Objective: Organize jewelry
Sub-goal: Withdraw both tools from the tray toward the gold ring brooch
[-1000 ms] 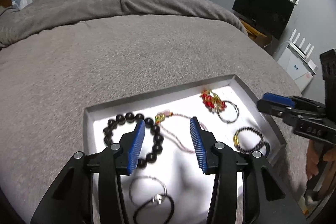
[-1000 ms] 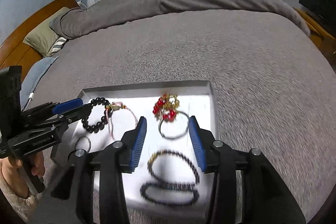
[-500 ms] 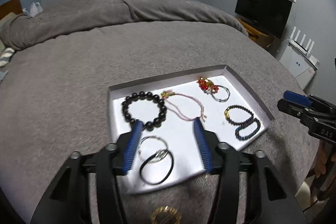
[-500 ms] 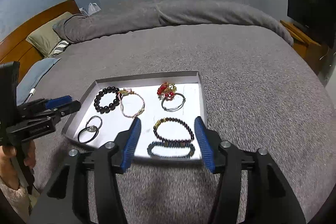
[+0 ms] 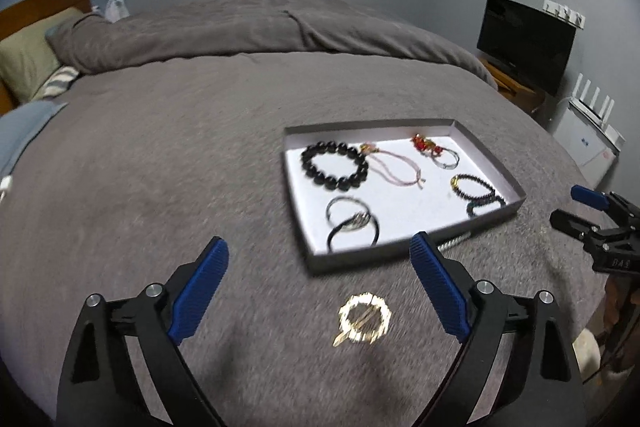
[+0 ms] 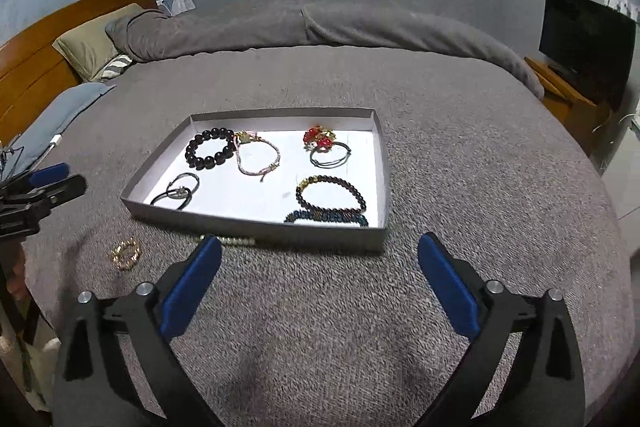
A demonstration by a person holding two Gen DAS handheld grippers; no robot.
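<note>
Your left gripper [image 5: 318, 259] stands wide open over the grey bedspread [image 5: 160, 155], its jaws having just been opening, with nothing between the blue pads. The gold ring-shaped piece [image 5: 363, 319] lies on the bedspread below and between the two fingers, touched by neither pad; it sits outside the tray, just beside its near wall.

Your right gripper [image 6: 320, 265] is likewise spread wide, jaws just opened, and holds nothing. The tray [image 6: 256, 227] lies ahead of it, near but apart from both pads. A light beaded strand [image 6: 228, 239] lies on the bedspread against the tray's near wall, just ahead of the left-hand pad in the right wrist view.

Inside the tray, far row: a black bead bracelet [image 6: 210, 149], a pink cord bracelet [image 6: 258, 157] touching it, and a red-and-gold charm bangle [image 6: 326, 147]. Near row: two linked thin rings [image 6: 176, 190] at the left corner, a dark bead bracelet with a gold bead [image 6: 331, 193], and a blue-green bead bracelet [image 6: 326, 217] against the near wall, touching the dark one.

All six pieces lie flat on the white floor of the tray. The left wrist view is slightly blurred.
</note>
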